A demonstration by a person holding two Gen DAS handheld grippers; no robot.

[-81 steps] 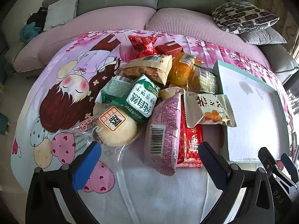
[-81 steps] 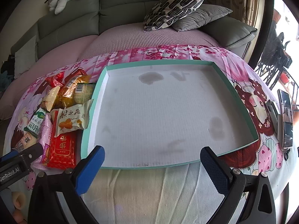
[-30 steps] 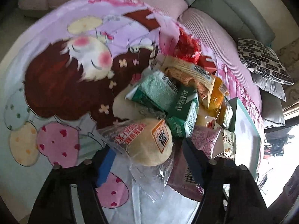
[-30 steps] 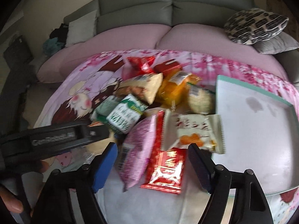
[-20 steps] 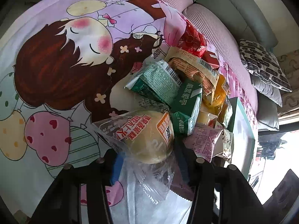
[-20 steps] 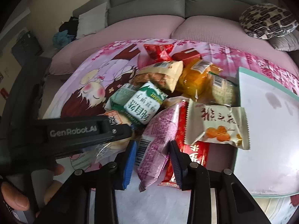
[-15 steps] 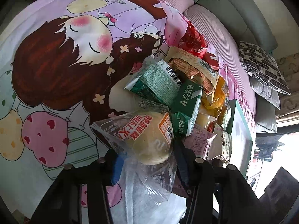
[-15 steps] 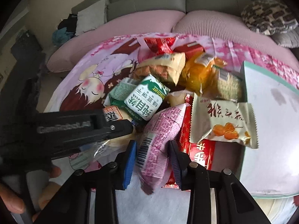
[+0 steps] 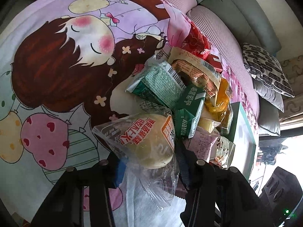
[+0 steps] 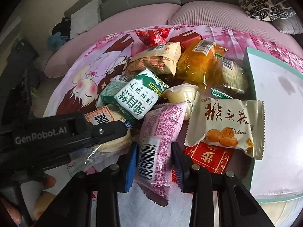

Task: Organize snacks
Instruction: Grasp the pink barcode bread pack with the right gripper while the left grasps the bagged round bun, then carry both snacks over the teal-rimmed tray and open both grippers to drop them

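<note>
A heap of snack packets lies on a cartoon-print cloth. My left gripper has its jaws closing, and both pads press on a round pale bun in a clear wrapper at the heap's near left. My right gripper is shut on the barcode end of a pink packet. The bun also shows partly behind the left tool's black housing. A white tray with a teal rim lies to the right of the heap, nothing in the part that shows.
Around the pink packet lie a green biscuit packet, a white packet printed with orange balls, a red packet and an orange bag. A grey sofa with patterned cushions stands behind. A hand shows at the lower left.
Both grippers have closed: the left around the wrapped bun, the right around the pink packet after sinking a little toward it. The heap itself has not shifted.
</note>
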